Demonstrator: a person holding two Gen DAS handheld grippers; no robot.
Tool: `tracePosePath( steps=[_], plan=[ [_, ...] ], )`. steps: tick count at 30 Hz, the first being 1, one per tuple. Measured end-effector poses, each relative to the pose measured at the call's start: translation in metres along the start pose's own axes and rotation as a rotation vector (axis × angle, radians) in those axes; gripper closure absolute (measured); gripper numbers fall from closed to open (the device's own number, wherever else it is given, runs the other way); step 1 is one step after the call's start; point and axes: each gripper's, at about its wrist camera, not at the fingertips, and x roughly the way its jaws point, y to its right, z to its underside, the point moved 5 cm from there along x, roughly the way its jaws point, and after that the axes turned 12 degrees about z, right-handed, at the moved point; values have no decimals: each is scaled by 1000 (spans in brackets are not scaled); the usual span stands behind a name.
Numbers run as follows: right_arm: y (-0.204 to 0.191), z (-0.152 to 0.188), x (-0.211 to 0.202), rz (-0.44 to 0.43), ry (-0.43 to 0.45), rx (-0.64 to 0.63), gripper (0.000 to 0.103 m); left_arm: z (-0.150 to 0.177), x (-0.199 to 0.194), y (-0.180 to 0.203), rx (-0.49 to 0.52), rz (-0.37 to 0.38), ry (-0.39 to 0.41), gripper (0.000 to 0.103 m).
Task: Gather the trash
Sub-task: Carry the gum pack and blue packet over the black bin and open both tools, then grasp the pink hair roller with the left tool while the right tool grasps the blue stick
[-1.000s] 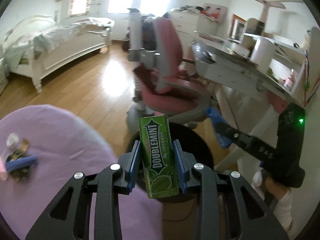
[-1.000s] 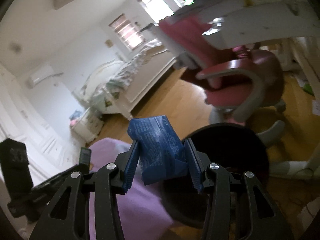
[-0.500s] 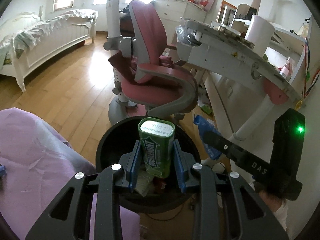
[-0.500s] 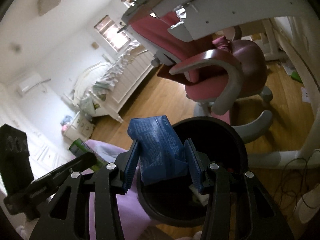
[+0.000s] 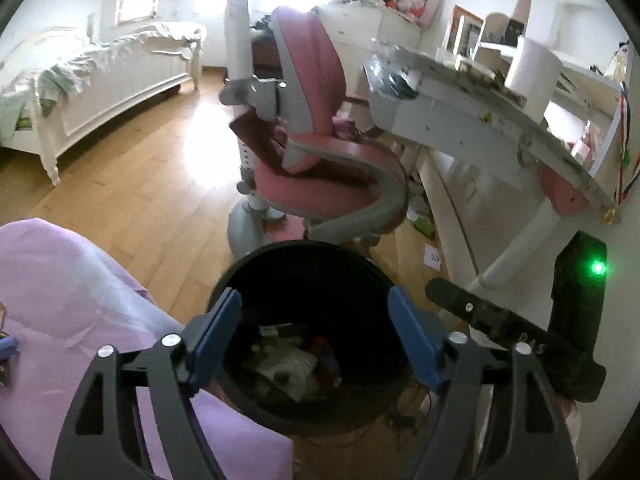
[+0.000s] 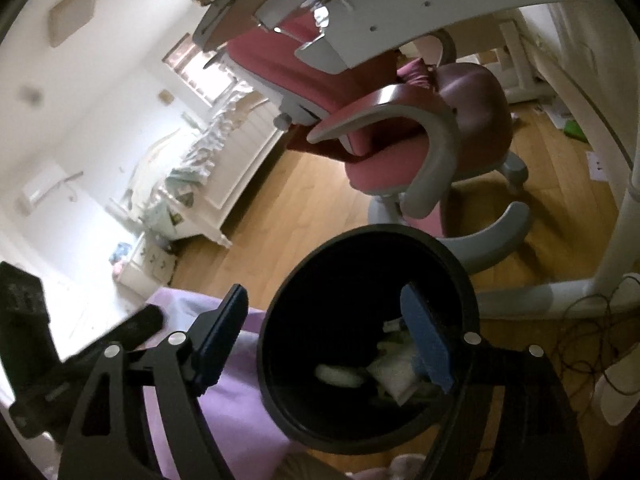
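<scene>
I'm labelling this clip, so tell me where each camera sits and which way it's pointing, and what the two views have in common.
Left wrist: rides the left tongs, aimed down and forward into the black trash bin beside the purple cloth; its own open blue-padded fingers show, and the right tongs' body at right.
Right wrist: rides the right tongs, tilted, aimed down over the same bin; its own open fingers show, the left tongs' body at left.
Shared: the bin with trash in it, the purple cloth, the pink chair, the white bed.
</scene>
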Motion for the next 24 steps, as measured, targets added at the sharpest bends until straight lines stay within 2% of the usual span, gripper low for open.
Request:
tracePosePath(
  steps=[4, 10, 14, 18, 20, 24],
  plan=[
    [-16, 9, 7, -6, -30, -39, 25, 4, -20, -17, -37, -16, 27, 26],
    [-62, 27, 16, -43, -75, -141, 25, 20, -68, -72, -148, -87, 92, 26],
    [-103, 45, 22, -81, -107, -232, 25, 36, -114, -130, -261, -166, 150, 26],
    [-153, 69, 26, -131, -144, -340, 25, 62, -165, -201, -370, -313, 209, 26],
    [-180, 83, 28, -164, -165, -405, 25, 71, -185, -226, -419, -347, 234, 26],
    [-236, 108, 29, -225, -199, -536, 25, 87, -203, -280, -496, -416, 200, 30]
  ],
)
